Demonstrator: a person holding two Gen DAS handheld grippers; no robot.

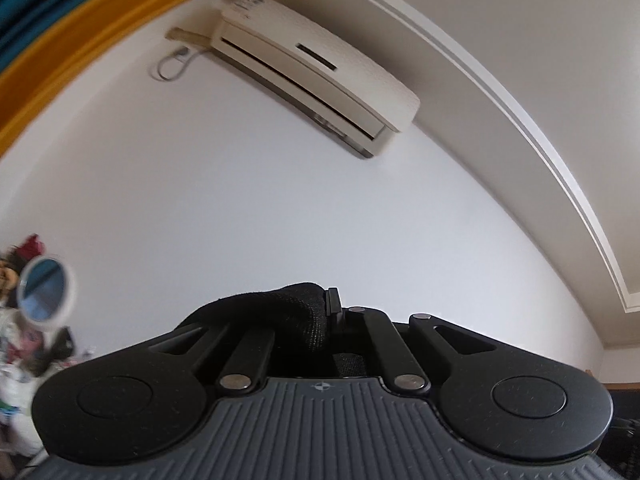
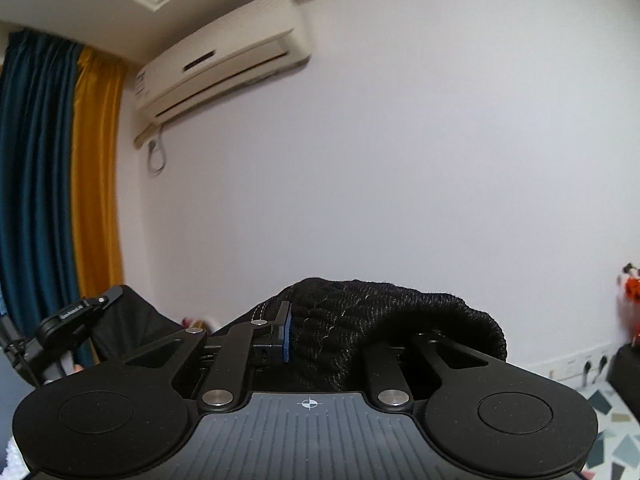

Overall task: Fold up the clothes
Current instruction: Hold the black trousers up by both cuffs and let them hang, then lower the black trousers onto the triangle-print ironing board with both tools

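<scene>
Nearest in the right wrist view, the right gripper [image 2: 292,332] has its jaws pinched on a black knit garment [image 2: 392,316]; the coarse ribbed cloth bunches over the right-hand finger and drapes down past the linkage, while the blue pad of the other finger presses into its edge. In the left wrist view the left gripper [image 1: 320,312] likewise clamps a roll of the same black knit [image 1: 288,308], which humps over the left-hand finger. Both cameras tilt upward toward the wall, so I judge the garment is being held aloft by two points — a likely way to let it hang straight before a fold, though the hanging part is out of sight. Its long axis therefore cannot be told; only the pinched edges show, each running roughly across its gripper. Further off, the left gripper's body [image 2: 76,320] appears at the lower left of the right view. Beyond stand an air conditioner [image 2: 220,60], blue-and-yellow curtains [image 2: 60,180] and a round mirror [image 1: 44,290].
</scene>
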